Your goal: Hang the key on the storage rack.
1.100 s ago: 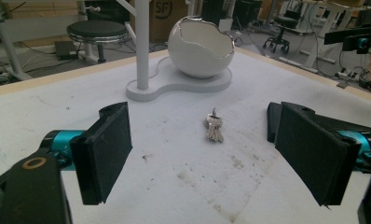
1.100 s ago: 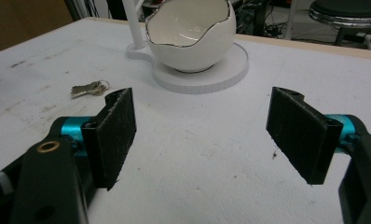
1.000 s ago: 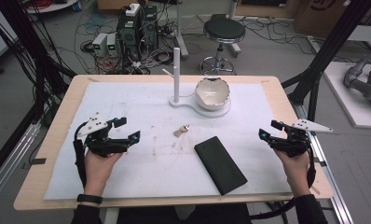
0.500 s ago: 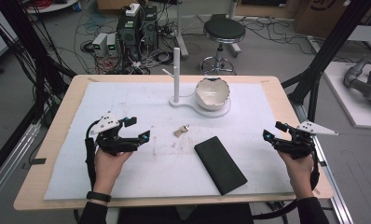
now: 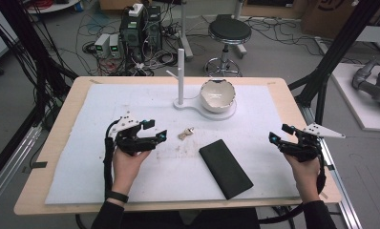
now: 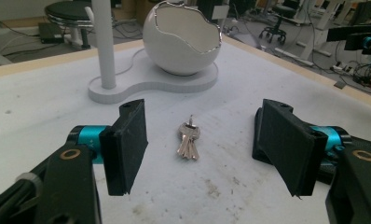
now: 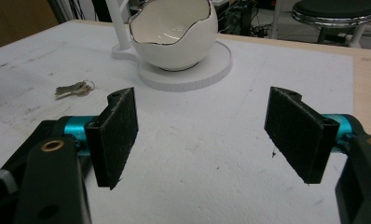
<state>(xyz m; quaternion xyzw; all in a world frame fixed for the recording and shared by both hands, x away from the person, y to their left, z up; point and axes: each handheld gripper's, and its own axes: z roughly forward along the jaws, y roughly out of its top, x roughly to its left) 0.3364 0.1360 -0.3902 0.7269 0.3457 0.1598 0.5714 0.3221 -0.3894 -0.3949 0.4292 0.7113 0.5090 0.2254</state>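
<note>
A small bunch of keys (image 5: 185,133) (image 6: 188,140) lies flat on the white mat (image 5: 102,109) near the table's middle. My left gripper (image 5: 157,129) (image 6: 203,106) sits just left of the keys and points at them. Its jaws have just been closing, but they still stand wide apart and touch nothing; the keys lie just ahead of the pads, in line with the gap. My right gripper (image 5: 279,133) (image 7: 203,93) rests open at the right side of the mat with nothing between its pads. In the right gripper view the keys (image 7: 74,88) lie far off to the left.
A white egg-shaped bowl (image 5: 217,94) (image 6: 181,39) (image 7: 174,32) stands on a white base with an upright post (image 5: 180,71) behind the keys. A flat black slab (image 5: 225,168) lies on the mat between my hands, toward the front edge.
My left gripper has moved right across the mat, close to the keys, and its jaws have narrowed a little. The right gripper, keys and black slab have not moved.
</note>
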